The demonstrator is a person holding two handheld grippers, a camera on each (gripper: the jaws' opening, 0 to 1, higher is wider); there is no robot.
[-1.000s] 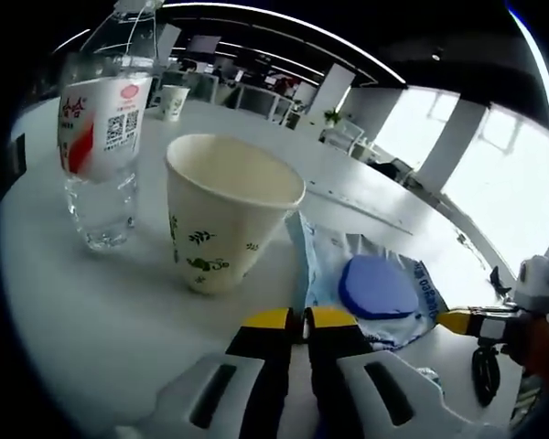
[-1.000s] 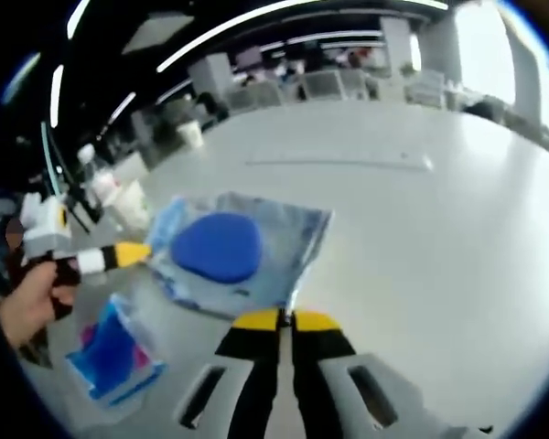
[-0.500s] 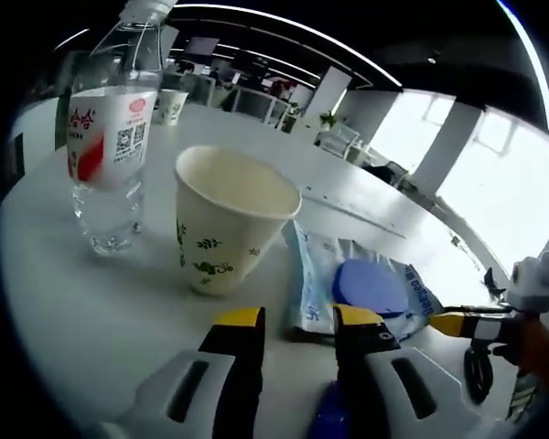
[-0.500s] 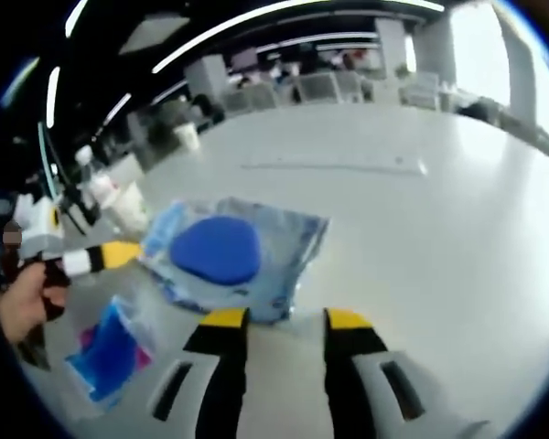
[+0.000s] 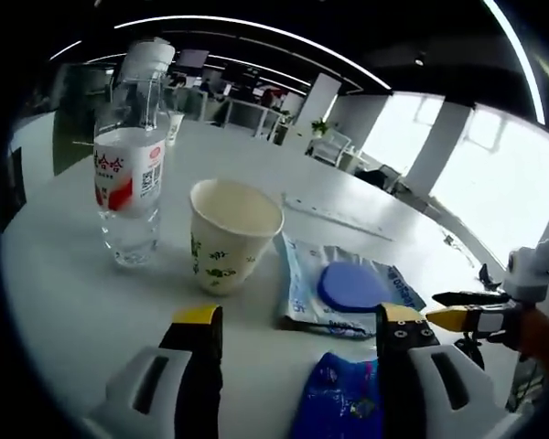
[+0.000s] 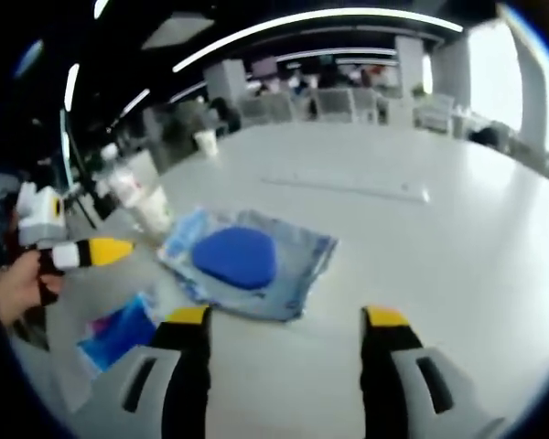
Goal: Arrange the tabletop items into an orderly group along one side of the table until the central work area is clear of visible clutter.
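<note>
Both grippers — left gripper (image 5: 302, 320), right gripper (image 6: 285, 318) — spread wide, holding nothing. The clear plastic pouch with a blue disc (image 5: 348, 291) lies flat just beside the upright white leaf-print paper cup (image 5: 233, 233) — long axis pointing away from it.

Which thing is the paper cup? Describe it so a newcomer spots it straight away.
On the white table, look just right of the clear water bottle in the left gripper view. The paper cup stands upright and open-topped beside the pale packet; it alone is cream with green leaf sprigs.
</note>
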